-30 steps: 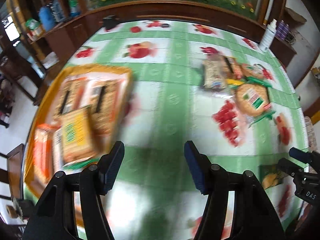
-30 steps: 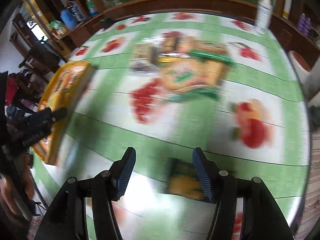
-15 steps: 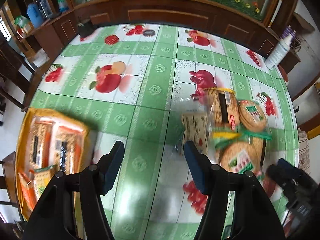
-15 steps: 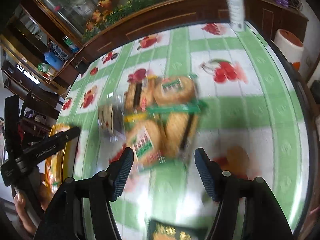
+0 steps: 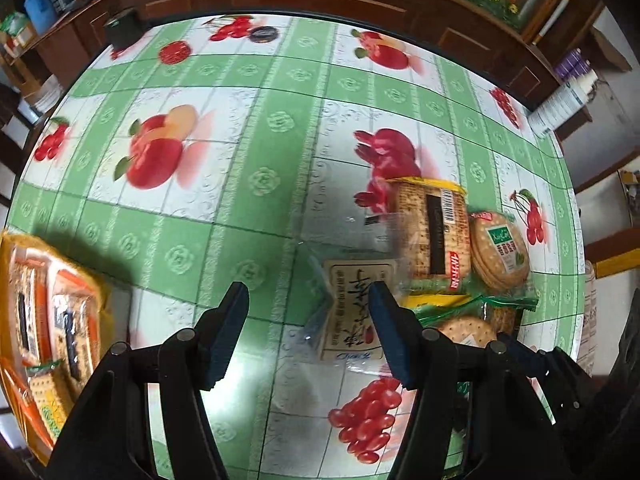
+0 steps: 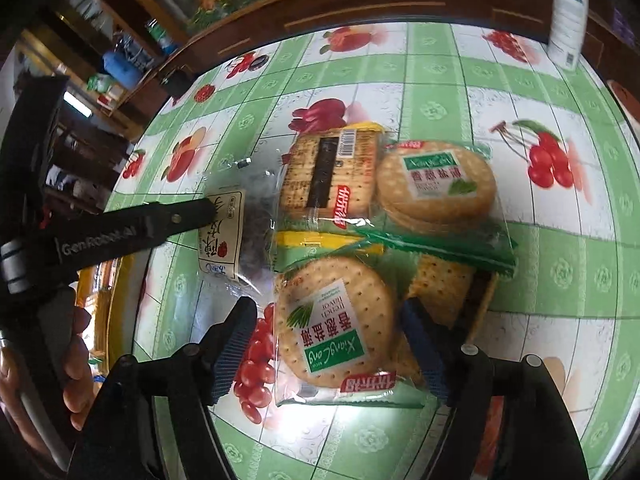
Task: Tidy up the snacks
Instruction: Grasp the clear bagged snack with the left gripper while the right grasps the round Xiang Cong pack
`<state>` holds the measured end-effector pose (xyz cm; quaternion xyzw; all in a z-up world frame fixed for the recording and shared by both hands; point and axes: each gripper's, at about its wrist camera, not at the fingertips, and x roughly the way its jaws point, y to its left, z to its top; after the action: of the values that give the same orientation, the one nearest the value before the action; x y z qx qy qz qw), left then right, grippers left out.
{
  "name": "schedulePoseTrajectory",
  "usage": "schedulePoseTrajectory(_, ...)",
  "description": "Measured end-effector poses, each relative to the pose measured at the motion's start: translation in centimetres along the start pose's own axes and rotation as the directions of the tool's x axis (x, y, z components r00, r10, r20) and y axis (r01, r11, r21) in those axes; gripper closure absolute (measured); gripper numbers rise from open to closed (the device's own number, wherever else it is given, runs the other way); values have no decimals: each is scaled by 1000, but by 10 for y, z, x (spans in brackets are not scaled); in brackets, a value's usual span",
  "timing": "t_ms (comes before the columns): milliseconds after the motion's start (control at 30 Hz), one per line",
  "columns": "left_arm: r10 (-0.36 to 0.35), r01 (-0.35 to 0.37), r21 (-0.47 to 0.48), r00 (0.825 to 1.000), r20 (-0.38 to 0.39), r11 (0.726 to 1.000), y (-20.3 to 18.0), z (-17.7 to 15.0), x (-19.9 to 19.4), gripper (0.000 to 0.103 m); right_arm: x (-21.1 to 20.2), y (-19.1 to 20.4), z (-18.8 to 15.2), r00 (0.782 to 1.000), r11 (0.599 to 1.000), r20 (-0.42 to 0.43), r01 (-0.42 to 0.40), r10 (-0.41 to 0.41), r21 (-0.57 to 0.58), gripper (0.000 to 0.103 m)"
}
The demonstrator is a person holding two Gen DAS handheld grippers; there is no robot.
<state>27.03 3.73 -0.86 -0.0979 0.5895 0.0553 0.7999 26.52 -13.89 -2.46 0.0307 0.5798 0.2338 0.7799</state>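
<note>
Both claws gape empty: the left claw (image 5: 306, 330) lines up on the clear-wrapped white-label snack packet (image 5: 354, 312), the right claw (image 6: 328, 346) straddles the round green-label cracker pack (image 6: 334, 322), ready for grabbing off the surface.

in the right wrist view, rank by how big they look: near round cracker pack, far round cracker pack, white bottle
1. Near round cracker pack, though its nearness to the camera inflates it.
2. Far round cracker pack.
3. White bottle, farthest away, so its true size is unsure.

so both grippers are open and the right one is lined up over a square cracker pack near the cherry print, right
Not quite: the right wrist view shows the right gripper open around a round cracker pack, not a square one. The left gripper is open too, over the clear packet.
</note>
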Motion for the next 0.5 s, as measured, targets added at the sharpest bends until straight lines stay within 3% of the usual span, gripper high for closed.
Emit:
schedulePoseTrajectory(167,10,-10,49,1000,5,999,-13,5,7,42,13,31,-4,991,973,-31,121,-129,-197,16)
schedulePoseTrajectory(233,14,-13,58,1000,-15,998,-18,5,15,35,19,40,-7,983,951,-34,166,-181,-261,12)
schedulePoseTrajectory(367,-65,67,26,995,-71,997,-14,3,30,34,31,44,-8,977,941,-27,194,-210,-279,11)
schedulePoseTrajectory(433,-87,88,6,992,-92,996,-12,1,34,34,35,48,-12,970,922,-15,228,-245,-312,14)
schedulePoseTrajectory(500,-75,75,3,994,-83,997,-12,-2,35,35,35,48,-13,964,916,-2,251,-265,-311,23)
